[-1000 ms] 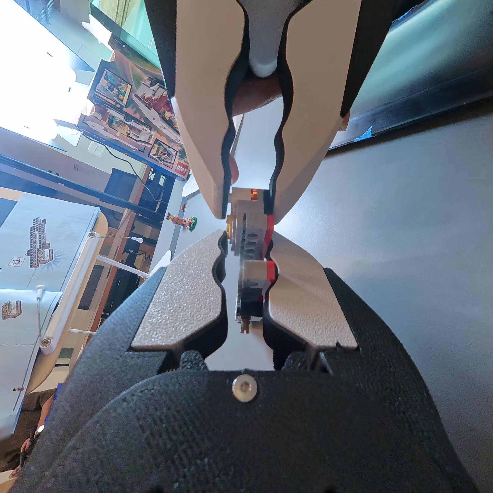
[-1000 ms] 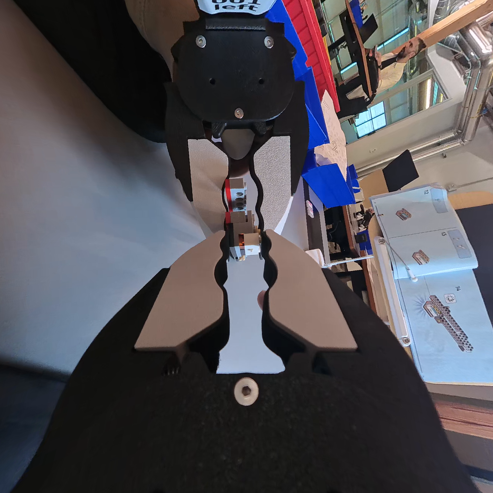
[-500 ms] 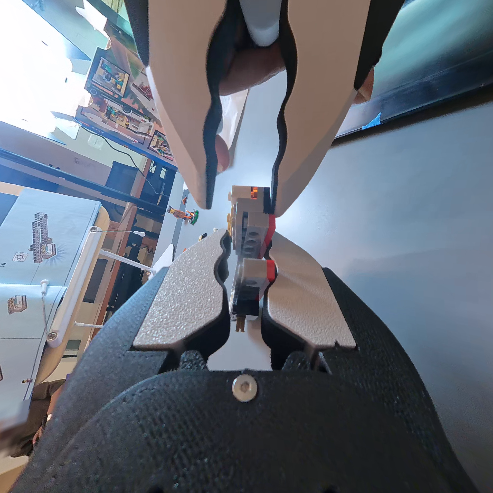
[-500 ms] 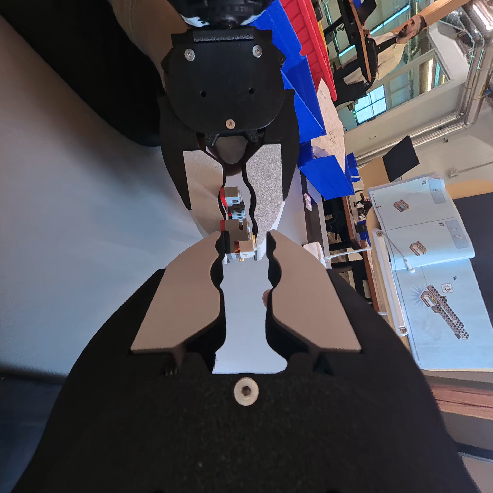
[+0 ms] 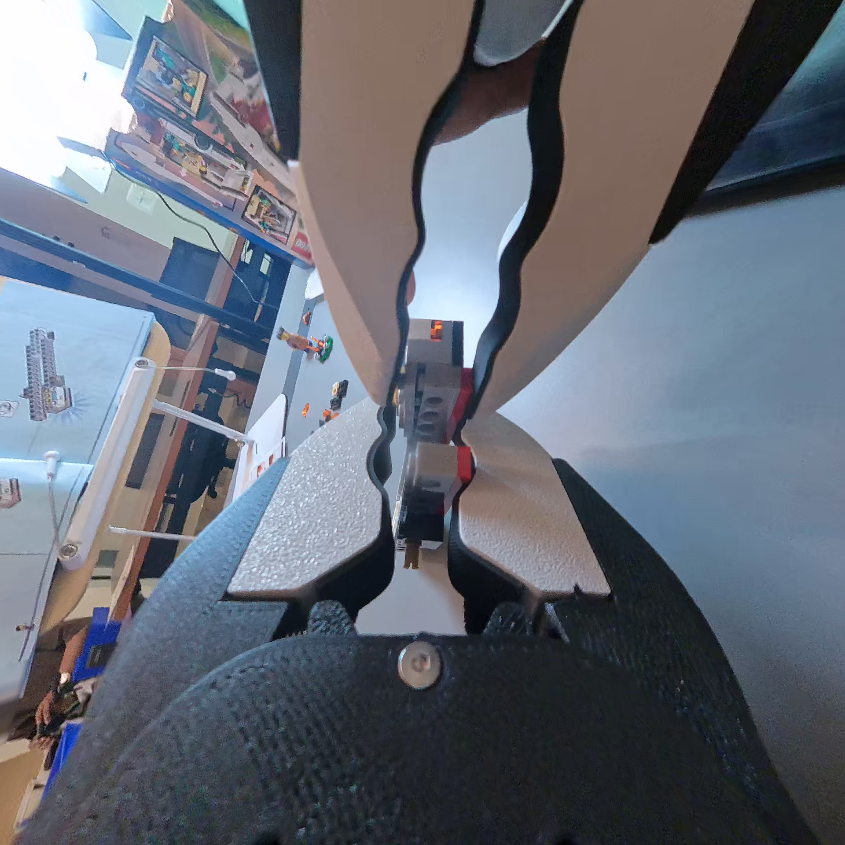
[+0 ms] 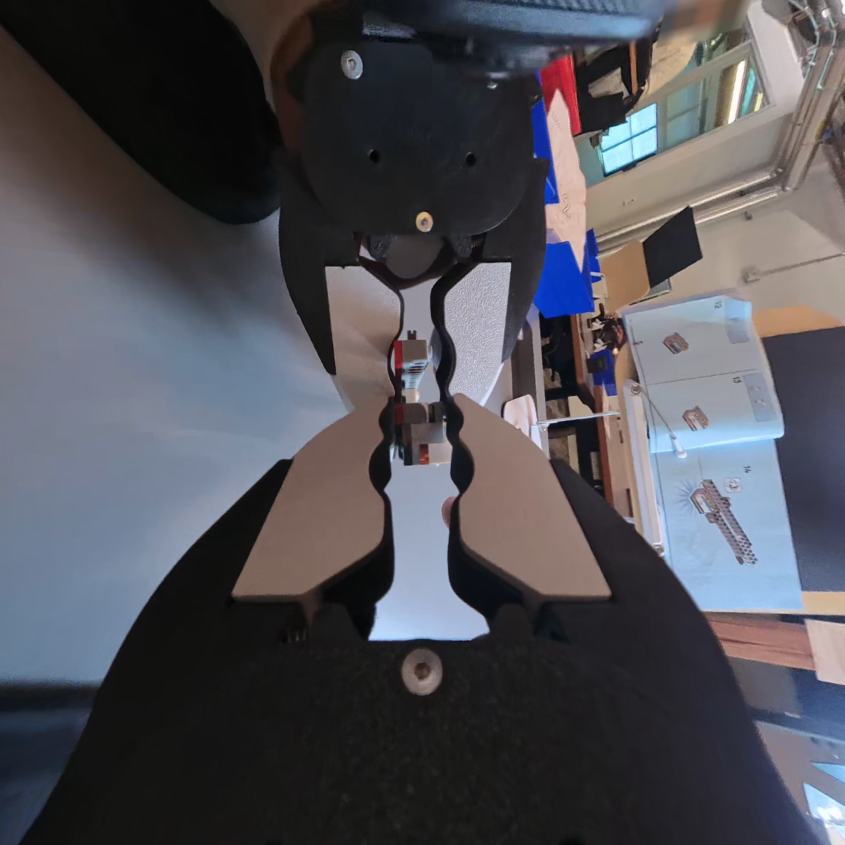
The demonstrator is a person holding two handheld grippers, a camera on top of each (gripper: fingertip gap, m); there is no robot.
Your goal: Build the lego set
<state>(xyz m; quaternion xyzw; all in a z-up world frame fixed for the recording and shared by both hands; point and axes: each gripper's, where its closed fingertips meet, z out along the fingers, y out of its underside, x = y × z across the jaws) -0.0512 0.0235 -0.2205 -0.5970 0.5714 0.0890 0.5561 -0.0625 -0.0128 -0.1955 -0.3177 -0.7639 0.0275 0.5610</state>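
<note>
Small grey, black and red lego assembly (image 5: 432, 430) (image 6: 418, 411) with an orange stud, held in air above counter, pinched between both my tongs end to end.

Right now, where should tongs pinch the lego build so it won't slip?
Pinch the lego build across its two flat long sides, the red one and its opposite, coming end-on. It's long and narrow, and a pin pokes from the end.

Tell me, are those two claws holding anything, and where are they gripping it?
Yes. Both hold one small grey-and-red lego assembly in mid-air: the left gripper pinches the sides of its near end, the right gripper the other end.
</note>
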